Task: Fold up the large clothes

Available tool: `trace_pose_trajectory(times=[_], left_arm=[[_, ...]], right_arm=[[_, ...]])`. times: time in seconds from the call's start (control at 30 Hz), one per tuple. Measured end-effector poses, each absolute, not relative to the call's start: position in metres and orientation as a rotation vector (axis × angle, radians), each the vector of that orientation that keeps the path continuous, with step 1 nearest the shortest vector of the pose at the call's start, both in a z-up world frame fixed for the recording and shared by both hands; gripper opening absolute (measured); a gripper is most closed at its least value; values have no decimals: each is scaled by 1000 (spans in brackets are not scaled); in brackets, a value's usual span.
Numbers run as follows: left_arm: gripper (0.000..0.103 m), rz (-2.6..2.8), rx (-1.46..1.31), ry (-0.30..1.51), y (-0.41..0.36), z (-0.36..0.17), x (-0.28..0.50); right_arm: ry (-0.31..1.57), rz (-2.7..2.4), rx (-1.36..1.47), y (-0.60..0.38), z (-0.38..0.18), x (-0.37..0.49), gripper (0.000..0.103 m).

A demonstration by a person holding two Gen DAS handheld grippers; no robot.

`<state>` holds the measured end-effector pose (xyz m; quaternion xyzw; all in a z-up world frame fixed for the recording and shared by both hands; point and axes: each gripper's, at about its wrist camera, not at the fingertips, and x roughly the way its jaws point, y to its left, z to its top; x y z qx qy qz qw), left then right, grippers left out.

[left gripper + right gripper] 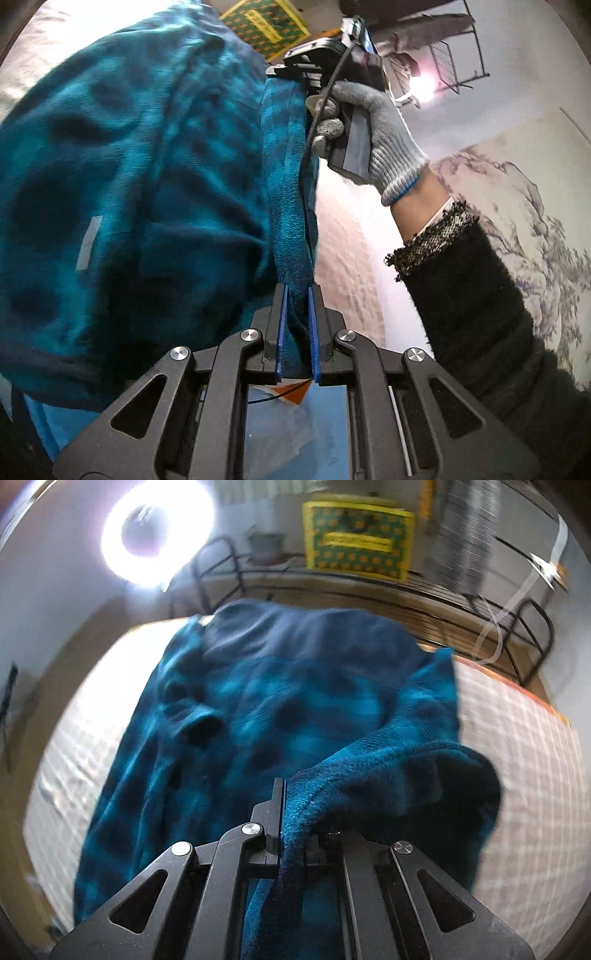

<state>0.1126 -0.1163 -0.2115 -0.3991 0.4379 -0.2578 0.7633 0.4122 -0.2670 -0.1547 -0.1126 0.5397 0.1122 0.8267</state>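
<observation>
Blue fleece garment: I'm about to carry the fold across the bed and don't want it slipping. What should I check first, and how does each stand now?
1. Left tongs shut on the blue fleece garment: ok.
2. Right tongs gripping the garment's edge: ok, though one finger is hidden by cloth.
3. Edge taut between both tongs: ok.
4. Rest of the garment on the bed: ok.
5. Garment lying flat: not ok, rumpled.

Teal and navy checked fleece garment (280,701) lying on white gridded mattress (517,738), yellow-green patterned box (356,541) showing behind mattress, grey glove (376,133) gripping black handle.
</observation>
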Motion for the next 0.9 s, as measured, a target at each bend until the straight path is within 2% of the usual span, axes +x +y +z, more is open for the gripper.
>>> trace_pose_trajectory(times=[0.13, 0.27, 0.43, 0.5, 0.53, 0.57, 0.63, 0.77, 0.8, 0.83, 0.9], left_arm=[[8, -515, -881, 972, -104, -224, 106], [8, -476, -892, 989, -94, -234, 101], [8, -475, -868, 991, -94, -232, 97], [8, -466, -826, 993, -94, -229, 92], [8, -455, -810, 991, -92, -226, 88], [9, -437, -800, 990, -89, -224, 84], [9, -406, -803, 981, -82, -221, 78], [9, -400, -755, 915, -87, -202, 76], [13, -417, -718, 900, -94, -196, 79], [25, -434, -684, 889, -101, -191, 84], [40, -478, -635, 891, -117, -188, 95]], right_arm=[[1188, 261, -321, -231, -189, 411, 4], [1235, 227, -377, -217, -207, 409, 14], [1283, 375, -198, -239, -165, 391, 21], [1226, 464, -116, -259, -133, 377, 31], [1197, 476, -90, -271, -119, 374, 40], [1162, 463, -74, -286, -106, 373, 43], [1123, 374, -99, -310, -94, 380, 43], [1152, 276, -87, -333, -107, 404, 43], [1163, 266, -88, -334, -113, 409, 43], [1174, 261, -96, -333, -120, 414, 43], [1197, 233, -130, -329, -138, 423, 43]])
